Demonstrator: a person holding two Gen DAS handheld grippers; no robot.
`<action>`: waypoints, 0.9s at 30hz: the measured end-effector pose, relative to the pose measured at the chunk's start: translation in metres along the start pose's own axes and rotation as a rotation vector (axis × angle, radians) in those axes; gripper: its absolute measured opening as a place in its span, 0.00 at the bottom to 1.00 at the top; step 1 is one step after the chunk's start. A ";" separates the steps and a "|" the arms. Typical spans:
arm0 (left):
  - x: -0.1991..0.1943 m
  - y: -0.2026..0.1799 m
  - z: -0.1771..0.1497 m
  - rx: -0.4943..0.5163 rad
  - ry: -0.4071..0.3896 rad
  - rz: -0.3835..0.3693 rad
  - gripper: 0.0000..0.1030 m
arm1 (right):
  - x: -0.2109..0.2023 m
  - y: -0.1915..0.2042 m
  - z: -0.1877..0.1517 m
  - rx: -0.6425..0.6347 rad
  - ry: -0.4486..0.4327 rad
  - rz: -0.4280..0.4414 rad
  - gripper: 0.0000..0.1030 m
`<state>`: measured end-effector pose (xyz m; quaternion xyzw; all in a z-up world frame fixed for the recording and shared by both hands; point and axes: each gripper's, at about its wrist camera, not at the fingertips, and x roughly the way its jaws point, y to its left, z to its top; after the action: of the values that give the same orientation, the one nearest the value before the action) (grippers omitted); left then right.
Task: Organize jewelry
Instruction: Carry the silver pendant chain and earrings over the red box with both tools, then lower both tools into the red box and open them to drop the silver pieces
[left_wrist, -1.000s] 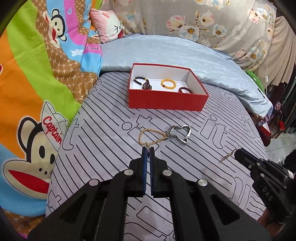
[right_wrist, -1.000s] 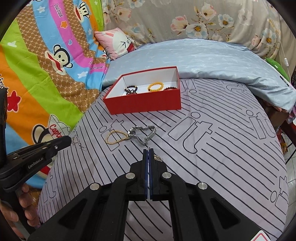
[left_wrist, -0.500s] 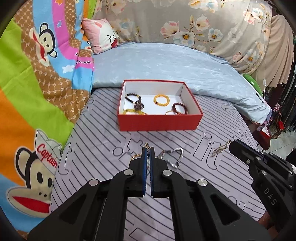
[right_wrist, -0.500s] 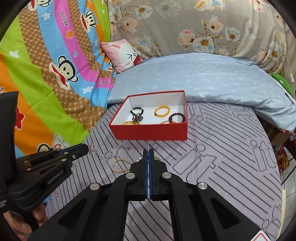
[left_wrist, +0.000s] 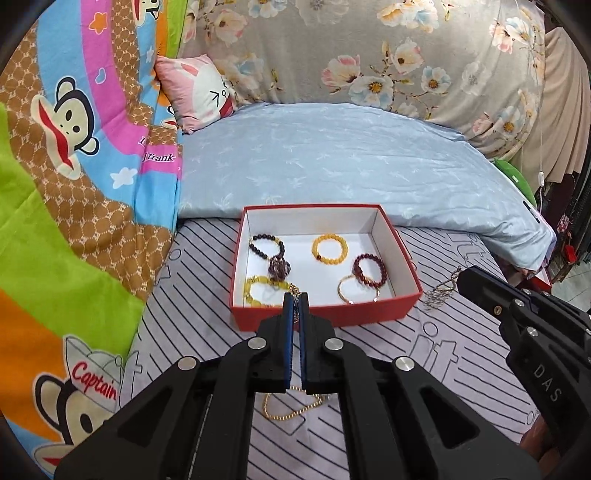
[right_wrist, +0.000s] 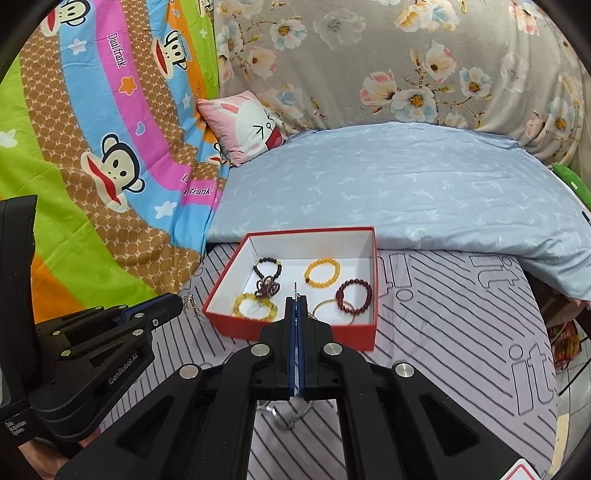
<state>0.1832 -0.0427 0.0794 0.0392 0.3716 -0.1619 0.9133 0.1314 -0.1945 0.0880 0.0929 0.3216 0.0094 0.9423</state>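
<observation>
A red box (left_wrist: 325, 317) with a white inside holds several bead bracelets, among them a yellow one (left_wrist: 329, 249) and a dark red one (left_wrist: 370, 270). My left gripper (left_wrist: 295, 297) is shut on a gold bead chain (left_wrist: 291, 408) that hangs below the jaws, in front of the box. My right gripper (right_wrist: 296, 300) is shut on a silver chain (right_wrist: 291, 417) that dangles below, near the box (right_wrist: 295, 332). The right gripper also shows in the left wrist view (left_wrist: 461, 275), with silver chain (left_wrist: 437, 293) at its tip.
The box stands on a grey striped bedsheet (left_wrist: 443, 354). A blue duvet (left_wrist: 332, 166) lies behind it. A cartoon monkey blanket (left_wrist: 74, 184) covers the left side. A pink pillow (left_wrist: 199, 92) leans at the back. The bed edge drops off at right.
Both grippers have lifted their chains off the sheet and moved forward toward the red box, which is now much closer. Both stayed shut.
</observation>
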 end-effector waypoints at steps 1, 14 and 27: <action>0.004 0.001 0.004 0.000 0.000 0.001 0.02 | 0.004 0.000 0.004 -0.006 -0.002 -0.002 0.01; 0.050 0.001 0.037 0.013 0.006 0.021 0.02 | 0.055 -0.002 0.042 -0.030 0.002 0.006 0.01; 0.092 0.015 0.048 -0.013 0.043 0.028 0.02 | 0.108 -0.012 0.049 -0.027 0.058 0.027 0.01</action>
<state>0.2813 -0.0618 0.0497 0.0420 0.3915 -0.1456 0.9076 0.2462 -0.2056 0.0583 0.0839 0.3474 0.0290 0.9335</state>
